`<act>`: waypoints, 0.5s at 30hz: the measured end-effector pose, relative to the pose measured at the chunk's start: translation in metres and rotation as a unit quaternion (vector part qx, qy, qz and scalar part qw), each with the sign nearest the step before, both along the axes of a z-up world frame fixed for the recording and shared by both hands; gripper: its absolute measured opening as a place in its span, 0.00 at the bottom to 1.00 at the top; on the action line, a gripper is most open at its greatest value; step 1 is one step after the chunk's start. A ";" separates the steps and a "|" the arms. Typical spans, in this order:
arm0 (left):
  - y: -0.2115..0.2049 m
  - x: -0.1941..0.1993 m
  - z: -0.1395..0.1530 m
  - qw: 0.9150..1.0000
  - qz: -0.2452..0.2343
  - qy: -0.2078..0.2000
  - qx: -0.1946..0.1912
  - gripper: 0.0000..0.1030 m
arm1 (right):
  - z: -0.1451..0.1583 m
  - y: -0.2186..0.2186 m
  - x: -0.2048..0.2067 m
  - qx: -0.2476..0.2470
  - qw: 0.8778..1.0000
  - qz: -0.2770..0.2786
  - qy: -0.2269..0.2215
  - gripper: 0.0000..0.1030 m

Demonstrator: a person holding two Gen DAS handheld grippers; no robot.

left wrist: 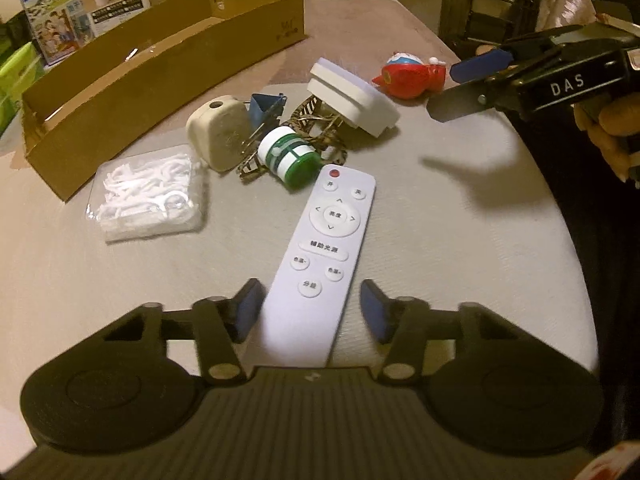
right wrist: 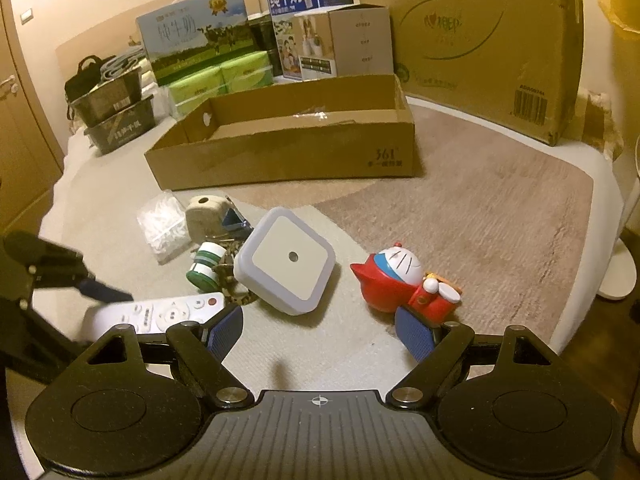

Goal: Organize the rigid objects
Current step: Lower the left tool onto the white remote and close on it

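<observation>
My left claw (left wrist: 312, 308) straddles the near end of the long white plastic remote control (left wrist: 320, 256). The remote's long axis runs straight ahead of the claw, leaning a little to the right, with its red power button at the far tip. The left pad sits against or almost against the remote's edge; on the other side I see a sliver of surface between pad and remote. So the claw is narrowed around it, but not yet clamped as far as I can tell.

My right claw (right wrist: 320, 336) hangs wide and empty, the red-and-white cartoon cat figurine (right wrist: 404, 284) just ahead of its right pad and the white square night-light plug (right wrist: 286, 268) ahead in the middle. The left claw is clearly the one on the remote.

The shallow brown cardboard tray (left wrist: 132, 92) lies ahead and to the left of the left claw, beyond the clutter. What shows of its floor looks mostly bare; a pale glint there I cannot identify.
</observation>
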State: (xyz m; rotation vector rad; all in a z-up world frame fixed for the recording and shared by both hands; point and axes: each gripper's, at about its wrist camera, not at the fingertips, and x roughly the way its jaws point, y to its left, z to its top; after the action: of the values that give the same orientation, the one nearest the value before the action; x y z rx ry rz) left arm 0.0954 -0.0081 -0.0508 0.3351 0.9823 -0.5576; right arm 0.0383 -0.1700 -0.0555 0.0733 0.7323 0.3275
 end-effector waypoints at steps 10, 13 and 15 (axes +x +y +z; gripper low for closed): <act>-0.002 -0.030 0.000 0.994 0.104 -0.019 -0.011 0.35 | 0.001 -0.004 -0.006 0.003 1.000 0.001 -0.006 0.80; 0.010 -0.039 0.001 0.986 0.165 -0.022 -0.026 0.34 | 0.000 -0.003 -0.005 0.007 1.000 0.009 -0.006 0.80; 0.019 -0.040 0.001 0.976 0.214 -0.024 -0.042 0.34 | -0.001 0.001 -0.003 0.012 1.000 0.014 -0.005 0.80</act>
State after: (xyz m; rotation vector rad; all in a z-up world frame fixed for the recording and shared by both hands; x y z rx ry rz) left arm 0.0550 0.0113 -0.0496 0.0555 0.9461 -0.1963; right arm 0.0357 -0.1694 -0.0562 0.0840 0.7204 0.3642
